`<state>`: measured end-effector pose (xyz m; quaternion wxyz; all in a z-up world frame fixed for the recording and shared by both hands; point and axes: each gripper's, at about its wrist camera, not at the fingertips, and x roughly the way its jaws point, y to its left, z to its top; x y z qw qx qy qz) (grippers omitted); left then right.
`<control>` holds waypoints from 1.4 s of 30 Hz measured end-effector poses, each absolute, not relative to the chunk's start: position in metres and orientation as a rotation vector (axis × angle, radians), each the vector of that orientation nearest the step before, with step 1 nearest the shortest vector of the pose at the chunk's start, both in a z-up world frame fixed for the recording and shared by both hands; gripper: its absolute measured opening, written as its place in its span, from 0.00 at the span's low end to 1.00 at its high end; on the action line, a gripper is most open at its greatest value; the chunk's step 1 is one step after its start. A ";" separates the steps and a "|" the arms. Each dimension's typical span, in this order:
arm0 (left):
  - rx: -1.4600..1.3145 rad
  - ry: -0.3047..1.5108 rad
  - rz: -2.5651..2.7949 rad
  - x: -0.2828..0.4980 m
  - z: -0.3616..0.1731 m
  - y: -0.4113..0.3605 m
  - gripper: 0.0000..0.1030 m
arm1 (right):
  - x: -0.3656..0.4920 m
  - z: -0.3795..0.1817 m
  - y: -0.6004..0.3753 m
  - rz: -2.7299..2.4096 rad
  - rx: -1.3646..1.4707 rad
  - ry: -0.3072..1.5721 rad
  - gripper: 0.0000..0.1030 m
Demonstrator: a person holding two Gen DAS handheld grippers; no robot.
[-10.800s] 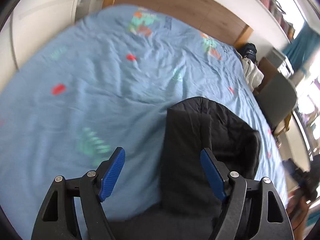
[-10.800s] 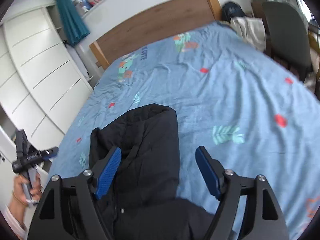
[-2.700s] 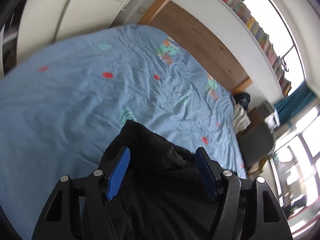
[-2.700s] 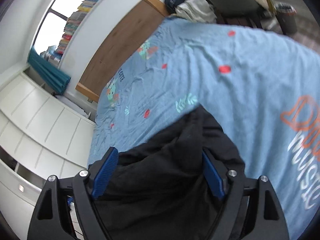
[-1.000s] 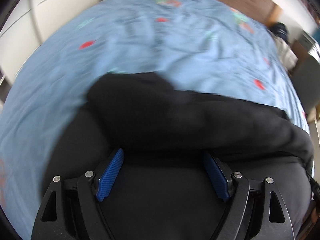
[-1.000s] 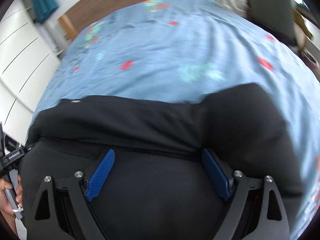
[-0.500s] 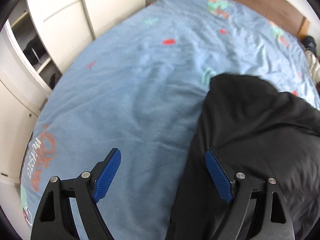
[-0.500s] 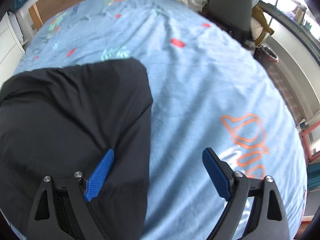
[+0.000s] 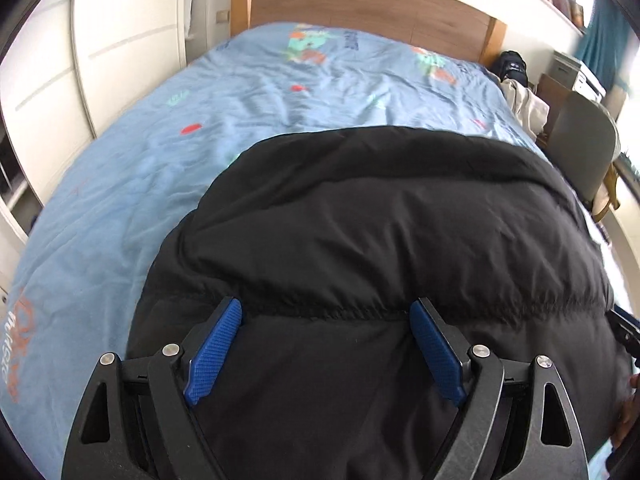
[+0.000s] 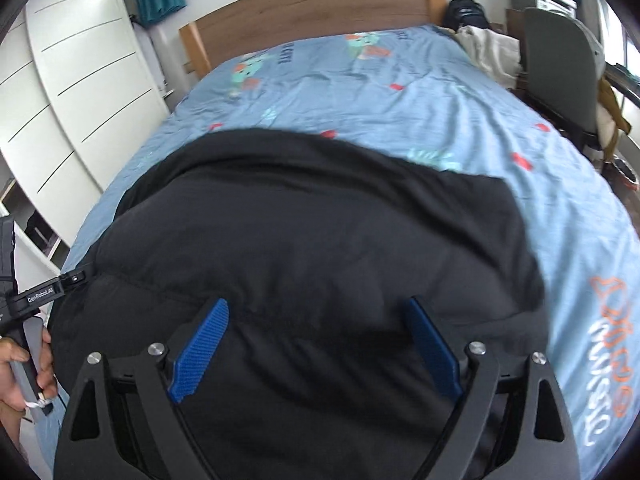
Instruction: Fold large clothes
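Note:
A large black puffer jacket [image 9: 380, 216] lies spread across the near part of a light blue bed [image 9: 280, 92]. It also fills the right wrist view [image 10: 320, 232]. My left gripper [image 9: 326, 312] is open, its blue pads wide apart just above the jacket near a stitched seam. My right gripper [image 10: 316, 308] is open too, above the jacket's near part. Neither holds any cloth. The left gripper's body and the hand holding it show at the left edge of the right wrist view [image 10: 24, 304].
A wooden headboard [image 9: 360, 4] stands at the far end of the bed. White wardrobe doors [image 10: 72, 80] run along the left. A grey chair [image 10: 560, 64], a pile of pale cloth [image 10: 488, 52] and a dark bag [image 10: 466, 10] stand at the right.
Half a second ago each gripper faced a side edge of the jacket, with bare sheet beside it. Both views now look along the bed over the jacket's middle. Both grippers stay open.

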<state>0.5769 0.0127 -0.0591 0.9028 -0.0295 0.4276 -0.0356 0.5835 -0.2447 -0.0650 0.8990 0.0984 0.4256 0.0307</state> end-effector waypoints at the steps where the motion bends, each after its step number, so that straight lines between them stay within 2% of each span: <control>1: -0.054 0.866 -0.074 0.574 -0.062 0.012 0.83 | 0.583 -0.071 -0.243 0.065 0.209 0.880 0.89; 19: -0.025 0.750 -0.043 0.541 -0.073 0.017 0.83 | 0.554 -0.089 -0.283 0.052 0.269 0.833 0.91; 30: 0.005 0.756 -0.011 0.534 -0.076 0.016 0.90 | 0.525 -0.096 -0.314 -0.003 0.302 0.854 0.91; 36: 0.020 0.775 0.017 0.532 -0.078 0.016 0.97 | 0.505 -0.101 -0.335 -0.042 0.319 0.875 0.91; 42: 0.059 0.782 0.039 0.526 -0.077 0.013 0.99 | 0.487 -0.103 -0.352 -0.069 0.353 0.894 0.92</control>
